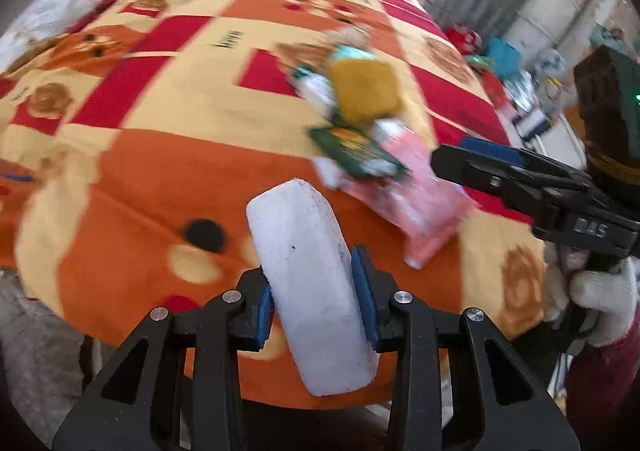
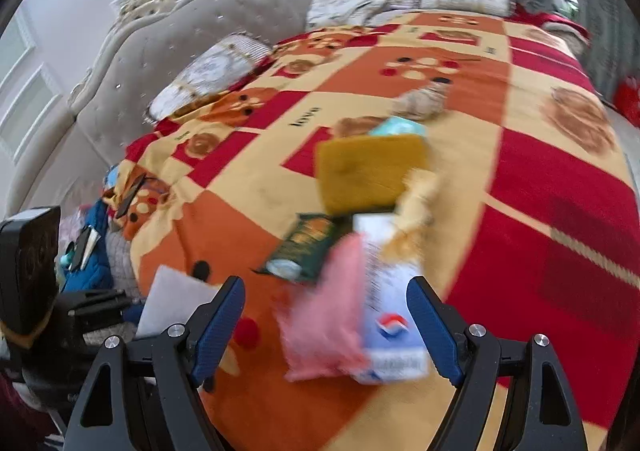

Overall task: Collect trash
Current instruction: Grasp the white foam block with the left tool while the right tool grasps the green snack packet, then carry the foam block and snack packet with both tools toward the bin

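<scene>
As the left wrist view looks steeply down over the bed, the left gripper [image 1: 316,295] pinches a white foam block [image 1: 312,283] between its blue pads, the block standing on edge above the orange, red and cream blanket [image 1: 160,155]. To the right, a white-gloved hand [image 1: 600,299] holds the right gripper [image 1: 476,161] out near a blurred heap of trash: a yellow sponge [image 1: 366,89], a dark green packet [image 1: 356,151] and a pink wrapper [image 1: 424,203]. The right wrist view shows the right gripper [image 2: 326,325] with its pads spread wide, the pink wrapper [image 2: 324,315] and a white and blue carton [image 2: 390,307] lying between them; whether either pad touches them is unclear. Only this view shows the tufted grey headboard [image 2: 160,39], pillows [image 2: 212,75], curtains and clutter beside the bed.
</scene>
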